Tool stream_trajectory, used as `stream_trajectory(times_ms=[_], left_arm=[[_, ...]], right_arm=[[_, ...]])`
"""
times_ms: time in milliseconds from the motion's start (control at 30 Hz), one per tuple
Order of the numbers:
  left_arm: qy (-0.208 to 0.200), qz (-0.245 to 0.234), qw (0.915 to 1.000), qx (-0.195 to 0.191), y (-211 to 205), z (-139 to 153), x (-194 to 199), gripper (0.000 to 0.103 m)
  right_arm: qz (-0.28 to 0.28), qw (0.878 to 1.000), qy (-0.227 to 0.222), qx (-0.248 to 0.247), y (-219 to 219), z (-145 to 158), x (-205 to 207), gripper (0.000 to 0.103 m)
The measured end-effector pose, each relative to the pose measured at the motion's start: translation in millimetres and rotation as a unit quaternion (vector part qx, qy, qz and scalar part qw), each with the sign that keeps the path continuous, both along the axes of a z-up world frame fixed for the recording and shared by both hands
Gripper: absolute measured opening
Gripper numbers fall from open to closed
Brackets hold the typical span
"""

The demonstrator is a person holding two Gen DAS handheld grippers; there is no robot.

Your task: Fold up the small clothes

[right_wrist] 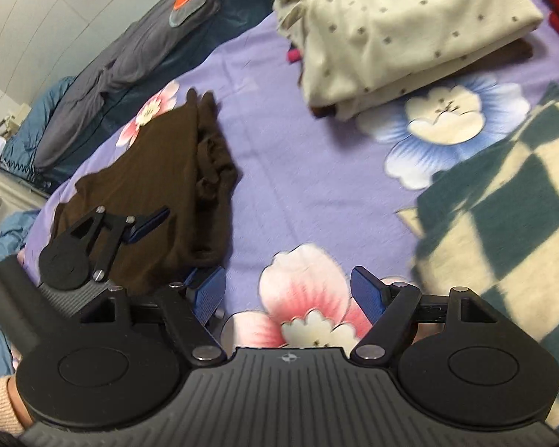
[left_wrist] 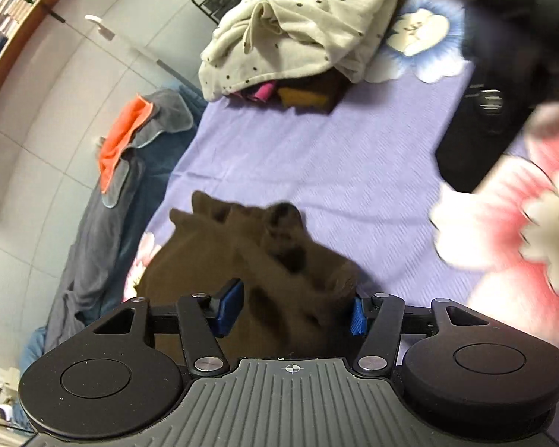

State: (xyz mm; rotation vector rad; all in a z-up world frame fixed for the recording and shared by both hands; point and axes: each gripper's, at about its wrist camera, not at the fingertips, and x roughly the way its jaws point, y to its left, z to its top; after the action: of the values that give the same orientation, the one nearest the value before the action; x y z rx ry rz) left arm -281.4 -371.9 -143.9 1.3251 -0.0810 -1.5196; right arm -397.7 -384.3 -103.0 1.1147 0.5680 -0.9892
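Spreading wide, left fingers (left_wrist: 294, 311) straddle the brown garment's (right_wrist: 156, 193) edge; right fingers (right_wrist: 292, 298) gape empty.

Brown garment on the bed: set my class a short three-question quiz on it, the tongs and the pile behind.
1. True or false: the right tongs hold the brown garment.
2. What tops the pile? A. dotted cream cloth B. striped towel C. blue jeans
3. Are the left tongs open or shut?

Key: 1 false, they are open over the sheet; 2 A; 3 open, with the brown garment between the fingers.
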Motion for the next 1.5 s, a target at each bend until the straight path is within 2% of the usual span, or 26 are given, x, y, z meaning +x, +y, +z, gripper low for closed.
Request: stream_trajectory(times_ms=[67,200,233,267,367,433,567,633,700,767,833,933,1000,1167,1267,1367,1500], left_arm=[[0.016,0.006,0.9998,0.014,-8,2,-2,0.088],[0.051,0.037,0.9974,0.034,-17,7,2,0.081],[0.059,0.04,0.9968,0.036,-18,9,5,0.076],[0.067,0.047,0.9959,0.038,-19,10,8,0.061],[0.129,0.088,0.9862,0.055,-28,22,26,0.047],[0.184,0.125,0.9728,0.063,-33,34,42,0.045],[0.281,0.192,0.938,0.067,-34,54,71,0.044],[0.313,0.215,0.9228,0.064,-33,60,82,0.044],[0.331,0.226,0.9137,0.066,-33,62,90,0.044],[0.339,0.234,0.9088,0.066,-32,62,95,0.044],[0.346,0.239,0.905,0.065,-31,63,99,0.044],[0.361,0.245,0.8974,0.064,-29,67,104,0.044],[0.367,0.244,0.8956,0.061,-28,70,107,0.044],[0.383,0.246,0.8883,0.063,-25,78,114,0.044],[0.385,0.245,0.8873,0.065,-24,79,116,0.044],[0.384,0.247,0.8868,0.071,-26,77,116,0.044],[0.383,0.249,0.8861,0.075,-27,75,115,0.044]], right_arm=[[-0.006,1.0,-0.001,-0.001,-4,1,-6,0.078],[-0.015,1.0,-0.005,-0.002,-14,3,-15,0.078],[-0.014,1.0,-0.004,-0.004,-17,4,-16,0.078],[-0.012,1.0,-0.002,-0.006,-20,5,-16,0.078],[-0.006,1.0,-0.009,-0.008,-32,8,-13,0.079],[-0.002,1.0,-0.017,-0.004,-40,9,-9,0.081],[0.005,0.999,-0.042,0.013,-62,5,0,0.084],[-0.004,0.997,-0.07,0.034,-74,-1,3,0.085],[-0.024,0.99,-0.117,0.068,-89,-10,4,0.086],[-0.049,0.981,-0.156,0.101,-104,-19,7,0.086],[-0.055,0.977,-0.173,0.112,-118,-26,15,0.086],[-0.042,0.973,-0.186,0.131,-134,-33,34,0.086],[-0.033,0.97,-0.193,0.144,-140,-39,47,0.086],[-0.017,0.969,-0.201,0.14,-156,-50,78,0.084],[-0.017,0.965,-0.213,0.15,-168,-60,96,0.08],[-0.023,0.964,-0.225,0.14,-179,-62,110,0.08],[-0.008,0.97,-0.205,0.127,-190,-58,127,0.079]])
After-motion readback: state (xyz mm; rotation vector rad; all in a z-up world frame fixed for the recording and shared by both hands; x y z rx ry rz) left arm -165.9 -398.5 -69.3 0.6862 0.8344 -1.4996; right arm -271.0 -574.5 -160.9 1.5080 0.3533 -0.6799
